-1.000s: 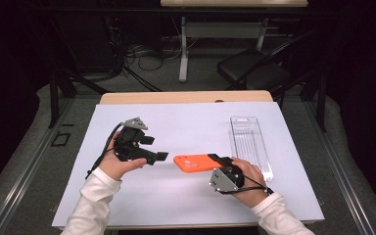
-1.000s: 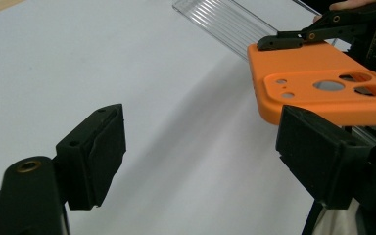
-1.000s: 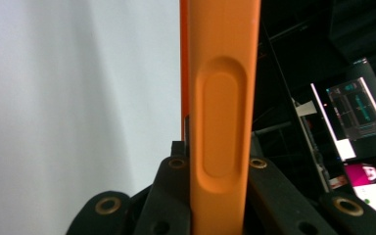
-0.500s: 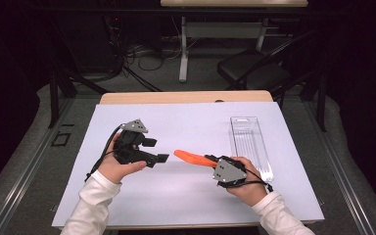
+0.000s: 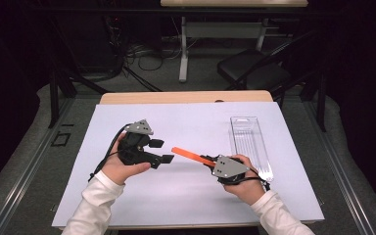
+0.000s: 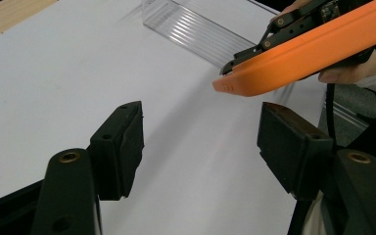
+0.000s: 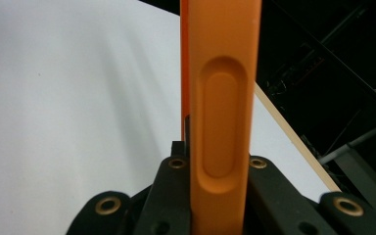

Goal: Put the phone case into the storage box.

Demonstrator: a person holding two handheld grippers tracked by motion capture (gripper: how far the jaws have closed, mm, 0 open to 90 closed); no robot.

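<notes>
Covering the tabletop, a smooth white sheet [image 5: 186, 196] fills the middle of the high view, with a clear ribbed plastic tray [image 5: 248, 139] lying flat at centre right. A second ago the orange case [image 5: 186, 153] lay flat on the sheet; now it is lifted and turned edge-on, slanting toward frame centre. It is matte, slim and round-cornered, with a long oval recess. The right gripper [image 5: 209, 160], lower right, is clamped on one end. The left gripper [image 5: 160, 151], centre left, has just been narrowing its jaws, nothing between them, the case's tip just beyond.
</notes>
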